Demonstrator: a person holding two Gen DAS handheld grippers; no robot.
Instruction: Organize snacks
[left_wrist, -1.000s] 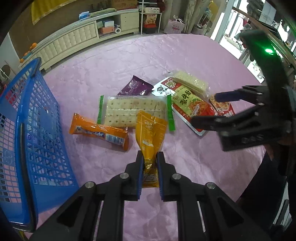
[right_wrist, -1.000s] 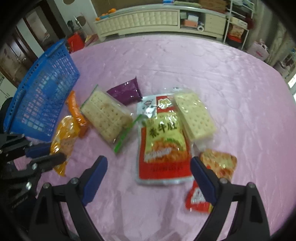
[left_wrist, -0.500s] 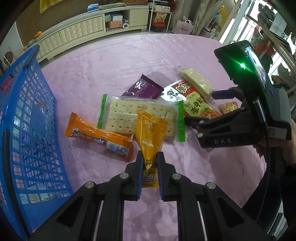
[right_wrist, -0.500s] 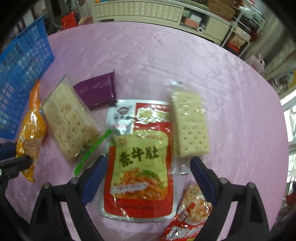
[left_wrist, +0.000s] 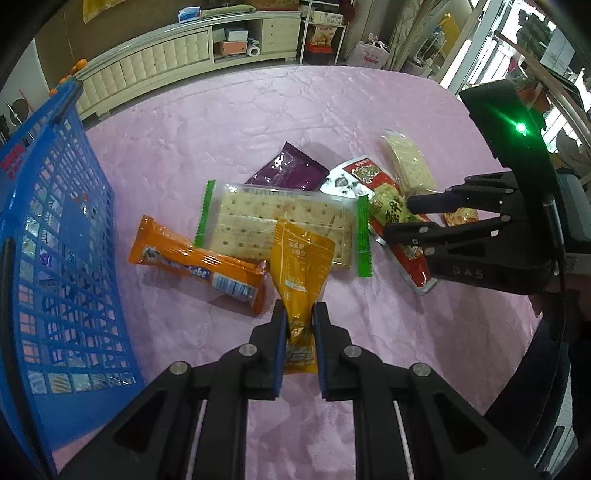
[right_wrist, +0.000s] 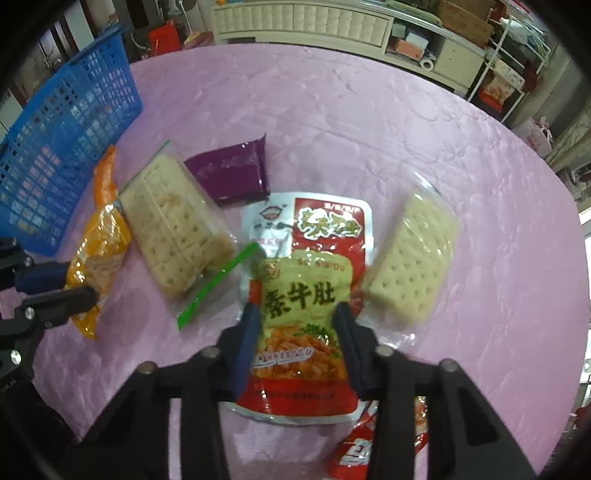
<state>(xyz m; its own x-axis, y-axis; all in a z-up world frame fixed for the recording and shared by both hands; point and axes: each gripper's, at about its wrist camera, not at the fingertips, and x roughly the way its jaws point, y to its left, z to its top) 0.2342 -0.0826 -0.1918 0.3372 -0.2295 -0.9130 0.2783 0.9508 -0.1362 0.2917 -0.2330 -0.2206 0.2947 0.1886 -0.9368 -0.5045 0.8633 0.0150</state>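
Between the right gripper (right_wrist: 295, 325) fingers: red pouch (right_wrist: 303, 295), jaws closing on it.
Left gripper (left_wrist: 298, 332) pinches yellow packet (left_wrist: 301, 266); squeeze the pouch gently, lift flat toward the blue basket (left_wrist: 55, 221).

small red packet (right_wrist: 354, 448): partly hidden under the right gripper's finger
blue basket (left_wrist: 55, 258): cut off at left edge
basket contents: too unclear to tell

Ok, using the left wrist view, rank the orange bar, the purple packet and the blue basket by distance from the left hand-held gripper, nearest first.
1. Orange bar: on the cloth, just up-left of the left hand-held gripper.
2. Blue basket: far left.
3. Purple packet: behind the crackers.
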